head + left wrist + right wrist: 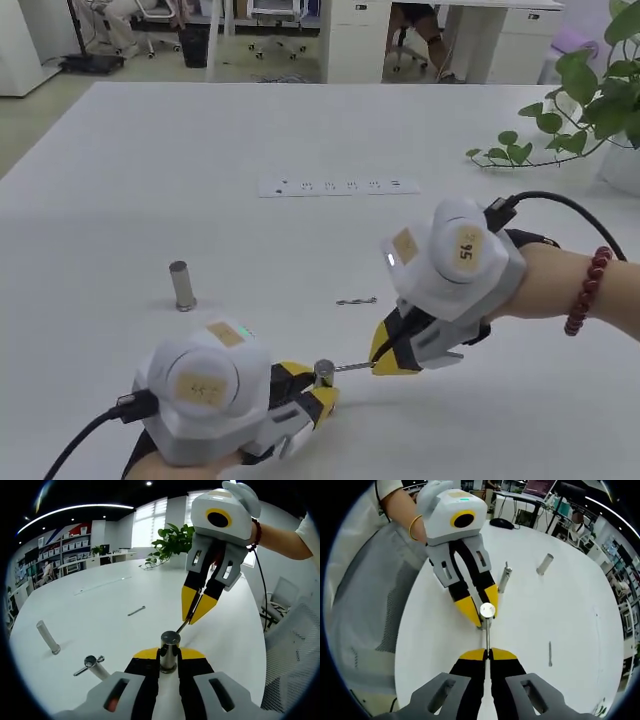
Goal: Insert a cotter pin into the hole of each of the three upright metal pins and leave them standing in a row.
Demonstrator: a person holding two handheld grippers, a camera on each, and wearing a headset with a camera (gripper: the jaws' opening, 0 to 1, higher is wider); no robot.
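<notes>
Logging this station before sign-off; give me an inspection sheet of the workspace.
Surface: white table, nothing spilled.
Job's things: held pin; held cotter pin tip at its top; fitted pin and bare pin upright; spare cotter pin lying.
Clutter: power strip.
Grippers: left claw shut on held pin; right claw shut on held cotter pin.
Cables: black lead on each gripper.
Surroundings: plant, chairs.

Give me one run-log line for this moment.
left tongs: shut on held pin | right tongs: shut on cotter pin, tip at held pin's top | fitted pin: standing | bare pin: standing | spare cotter pin: on table
</notes>
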